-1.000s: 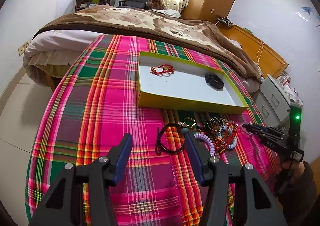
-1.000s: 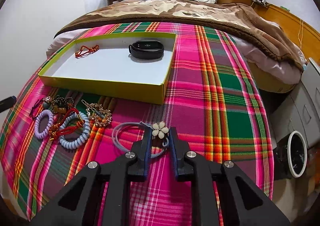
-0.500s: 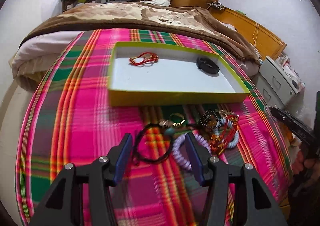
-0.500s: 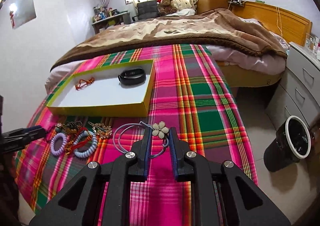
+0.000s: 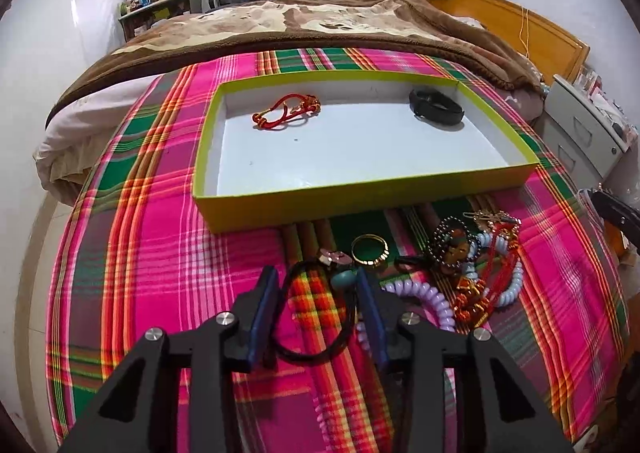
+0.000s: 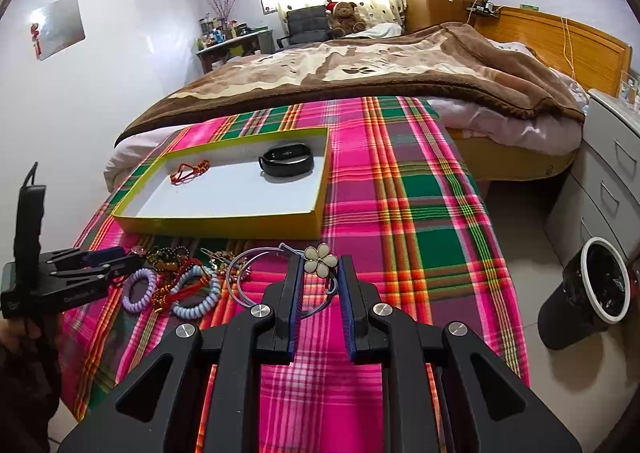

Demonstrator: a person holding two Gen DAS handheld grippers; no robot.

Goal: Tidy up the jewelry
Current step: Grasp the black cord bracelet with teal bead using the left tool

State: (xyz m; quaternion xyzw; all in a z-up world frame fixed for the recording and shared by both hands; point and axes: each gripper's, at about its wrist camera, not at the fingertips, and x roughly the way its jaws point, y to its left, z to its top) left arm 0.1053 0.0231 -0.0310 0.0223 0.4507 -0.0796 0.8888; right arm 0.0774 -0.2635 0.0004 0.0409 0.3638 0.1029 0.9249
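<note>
Black cord lies between the closing left claw pads, untouched; right claw grips a flower hairband near the tray

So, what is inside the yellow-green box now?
Inside the yellow-green box lie two things: a red cord bracelet near the far left corner and a black band near the far right corner. The near wall hides a strip of the white floor.

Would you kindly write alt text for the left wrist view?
The left claw is closing around a black cord bracelet lying on a plaid cloth, beside a jewelry pile. Behind sits a yellow-green box holding a red bracelet and black band.
</note>
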